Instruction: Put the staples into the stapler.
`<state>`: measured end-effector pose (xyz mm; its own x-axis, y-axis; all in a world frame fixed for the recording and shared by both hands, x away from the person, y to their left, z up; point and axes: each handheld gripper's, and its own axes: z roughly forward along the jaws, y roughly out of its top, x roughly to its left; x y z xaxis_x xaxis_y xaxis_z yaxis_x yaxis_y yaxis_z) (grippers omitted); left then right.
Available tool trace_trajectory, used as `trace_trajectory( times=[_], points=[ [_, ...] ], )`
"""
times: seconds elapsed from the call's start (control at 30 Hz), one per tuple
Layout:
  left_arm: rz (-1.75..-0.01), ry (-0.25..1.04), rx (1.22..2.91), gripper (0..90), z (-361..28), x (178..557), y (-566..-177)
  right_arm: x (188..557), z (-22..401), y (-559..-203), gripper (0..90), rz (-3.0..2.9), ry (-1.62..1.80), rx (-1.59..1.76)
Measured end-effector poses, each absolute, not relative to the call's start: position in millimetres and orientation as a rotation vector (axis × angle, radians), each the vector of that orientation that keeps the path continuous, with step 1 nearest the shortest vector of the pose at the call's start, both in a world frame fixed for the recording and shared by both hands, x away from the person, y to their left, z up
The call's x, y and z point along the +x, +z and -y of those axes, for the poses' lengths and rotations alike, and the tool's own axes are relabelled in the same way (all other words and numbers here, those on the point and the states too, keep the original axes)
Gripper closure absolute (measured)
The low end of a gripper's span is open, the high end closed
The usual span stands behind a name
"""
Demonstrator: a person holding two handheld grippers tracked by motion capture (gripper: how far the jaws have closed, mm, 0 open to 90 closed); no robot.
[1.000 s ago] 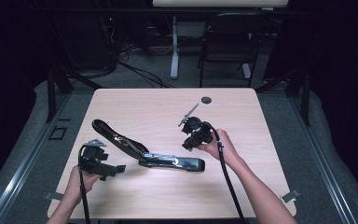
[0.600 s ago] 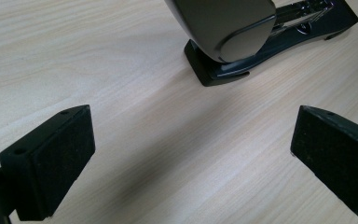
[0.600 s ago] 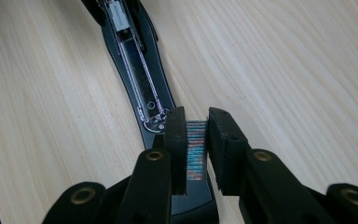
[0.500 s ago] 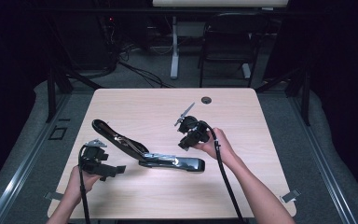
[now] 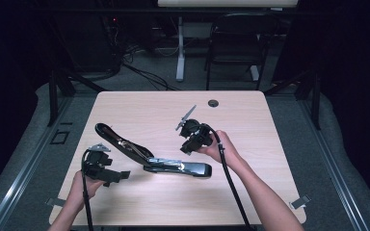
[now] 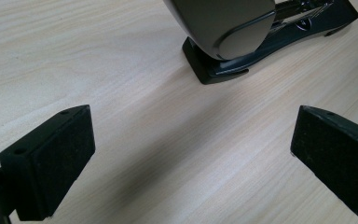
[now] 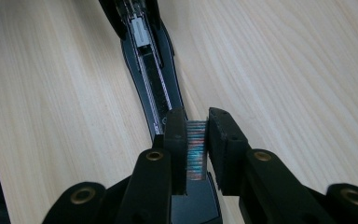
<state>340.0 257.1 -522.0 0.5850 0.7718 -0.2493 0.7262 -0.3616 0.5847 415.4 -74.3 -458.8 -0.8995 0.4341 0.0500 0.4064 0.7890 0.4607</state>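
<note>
We see the right tongs (image 7: pixel 197 140) clamped on a staple strip (image 7: pixel 196 149) over the opened stapler (image 5: pixel 149 154), the left tongs (image 6: pixel 191 158) agape above the worktop (image 5: pixel 250 187).

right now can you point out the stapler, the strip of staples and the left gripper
stapler (image 5: pixel 183 167): high view, on its base lying on the table.
strip of staples (image 7: pixel 196 147): right gripper view, on the strip's ridged, iridescent face between the two pads.
left gripper (image 6: pixel 191 158): left gripper view, midway between its wide-apart fingertips.

Both forearms are bare, no sleeves. The left gripper (image 5: pixel 118 176) and right gripper (image 5: pixel 184 150) are black, each trailing a black cable. Brass-coloured screws dot the right one's linkage.
</note>
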Motion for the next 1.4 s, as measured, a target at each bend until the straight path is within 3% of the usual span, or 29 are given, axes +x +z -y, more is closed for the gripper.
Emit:
trace_trajectory(
  times=[1.4],
  points=[
    [-1.201, 0.072, 2.183, 0.0, -256.1, 341.0, -524.7, 426.5, 29.8, -491.6, 78.5, -3.074, 0.707, 0.327]
  ],
)
